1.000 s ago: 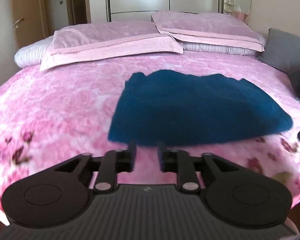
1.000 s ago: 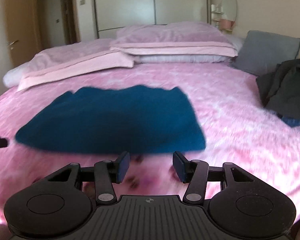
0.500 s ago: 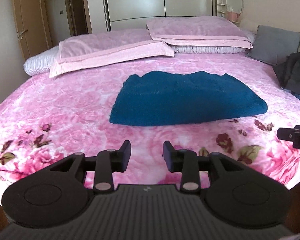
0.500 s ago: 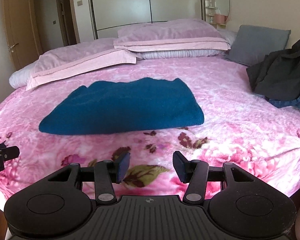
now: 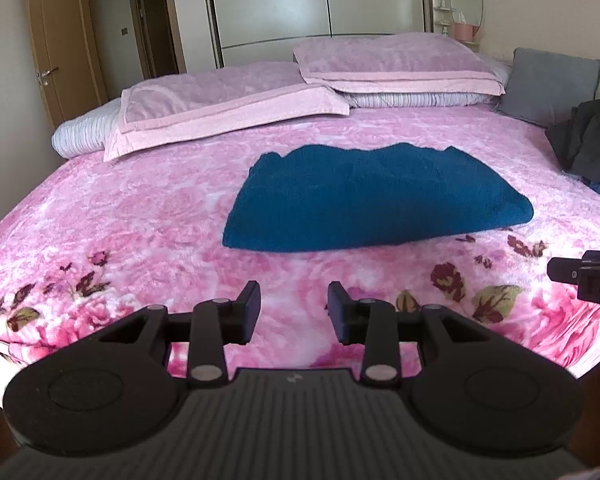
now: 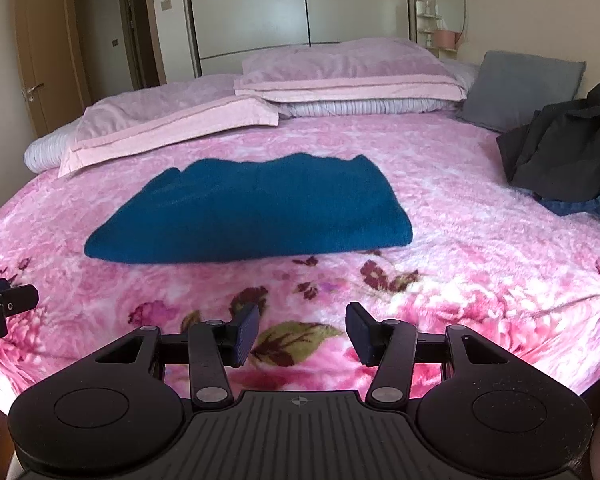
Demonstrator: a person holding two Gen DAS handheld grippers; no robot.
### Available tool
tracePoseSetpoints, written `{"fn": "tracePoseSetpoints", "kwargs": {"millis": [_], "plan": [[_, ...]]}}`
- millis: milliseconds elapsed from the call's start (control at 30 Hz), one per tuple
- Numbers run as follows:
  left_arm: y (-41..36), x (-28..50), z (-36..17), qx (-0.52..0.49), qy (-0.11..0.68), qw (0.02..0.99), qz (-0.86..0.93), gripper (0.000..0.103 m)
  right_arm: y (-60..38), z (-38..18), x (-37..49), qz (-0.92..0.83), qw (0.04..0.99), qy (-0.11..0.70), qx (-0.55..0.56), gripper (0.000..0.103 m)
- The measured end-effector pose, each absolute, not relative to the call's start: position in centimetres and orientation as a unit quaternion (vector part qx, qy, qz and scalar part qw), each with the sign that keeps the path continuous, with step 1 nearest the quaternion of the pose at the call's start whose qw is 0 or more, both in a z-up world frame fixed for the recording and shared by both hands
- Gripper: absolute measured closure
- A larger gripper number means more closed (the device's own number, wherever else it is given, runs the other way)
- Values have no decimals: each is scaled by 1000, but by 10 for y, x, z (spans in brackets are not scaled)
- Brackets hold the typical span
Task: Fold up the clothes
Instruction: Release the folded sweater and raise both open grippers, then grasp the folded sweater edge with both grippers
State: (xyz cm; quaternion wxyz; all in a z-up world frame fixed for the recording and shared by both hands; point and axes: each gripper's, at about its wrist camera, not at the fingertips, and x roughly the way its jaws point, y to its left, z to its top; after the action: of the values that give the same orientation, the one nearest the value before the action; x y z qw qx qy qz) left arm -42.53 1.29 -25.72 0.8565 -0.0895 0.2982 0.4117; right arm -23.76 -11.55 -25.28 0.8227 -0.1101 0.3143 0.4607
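A dark blue garment (image 5: 376, 200) lies folded into a flat rectangle in the middle of the pink floral bed (image 5: 132, 216); the right wrist view shows it too (image 6: 256, 212). My left gripper (image 5: 294, 308) hovers open over the bed's near edge, well short of the garment, nothing between its fingers. My right gripper (image 6: 303, 330) is open as well, back from the garment over the flower print. The tip of the right gripper (image 5: 584, 276) shows at the left view's right edge, and the left gripper's tip (image 6: 4, 306) at the right view's left edge.
A heap of dark grey and denim clothes (image 6: 568, 156) lies on the bed's right side by a grey cushion (image 6: 524, 88). Pink pillows (image 6: 340, 68) line the headboard end. A wardrobe (image 6: 300, 4) and wooden door (image 6: 44, 60) stand behind.
Both grippers have drawn back from the blue garment toward the foot of the bed and risen. The left jaws have widened. The garment stays folded and still.
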Motion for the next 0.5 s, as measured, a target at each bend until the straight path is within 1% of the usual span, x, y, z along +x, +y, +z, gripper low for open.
{"fn": "tracePoseSetpoints", "kwargs": {"millis": [433,500], "plan": [[61,-413,-299,-161,309,847,401,70,-87,-293,-209,446,811,358,-122,51],[78,-417,-304,-204,291,845,399,70,-86,-299,-194,442,810,372,-95,51]]}}
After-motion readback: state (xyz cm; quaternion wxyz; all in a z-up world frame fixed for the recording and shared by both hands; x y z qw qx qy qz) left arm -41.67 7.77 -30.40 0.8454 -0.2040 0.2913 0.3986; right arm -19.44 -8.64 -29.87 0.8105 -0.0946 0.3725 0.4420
